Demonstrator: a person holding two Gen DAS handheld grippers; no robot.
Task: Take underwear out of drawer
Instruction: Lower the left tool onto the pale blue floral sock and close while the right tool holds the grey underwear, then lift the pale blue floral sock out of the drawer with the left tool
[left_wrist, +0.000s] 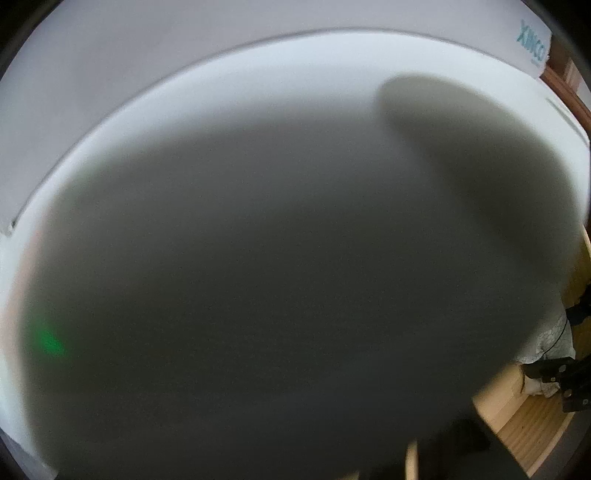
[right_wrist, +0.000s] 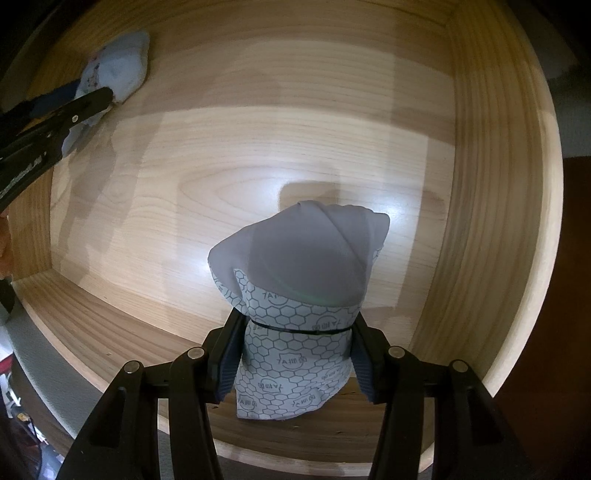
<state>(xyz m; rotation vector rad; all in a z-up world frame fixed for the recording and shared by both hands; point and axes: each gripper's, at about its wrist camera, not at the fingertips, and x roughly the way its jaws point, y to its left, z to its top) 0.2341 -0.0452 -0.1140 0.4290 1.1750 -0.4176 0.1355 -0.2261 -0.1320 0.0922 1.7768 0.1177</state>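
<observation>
In the right wrist view, a light wooden drawer (right_wrist: 229, 155) fills the frame. My right gripper (right_wrist: 297, 321) is shut on a bunched grey underwear with a hexagon print (right_wrist: 303, 251), which stands up between its pads near the drawer's front wall. At the drawer's far left corner lies a light blue underwear (right_wrist: 122, 62), and the black finger of my left gripper (right_wrist: 105, 99) is shut on its edge. In the left wrist view a blurred grey mass close to the lens hides the left gripper's own fingers.
A white box with teal lettering (left_wrist: 532, 40) shows along the top of the left wrist view. At that view's right edge are the drawer's wood (left_wrist: 517, 417), a pale lacy cloth (left_wrist: 550, 339) and the right gripper (left_wrist: 569, 380). Small clutter (right_wrist: 14, 398) lies outside the drawer at lower left.
</observation>
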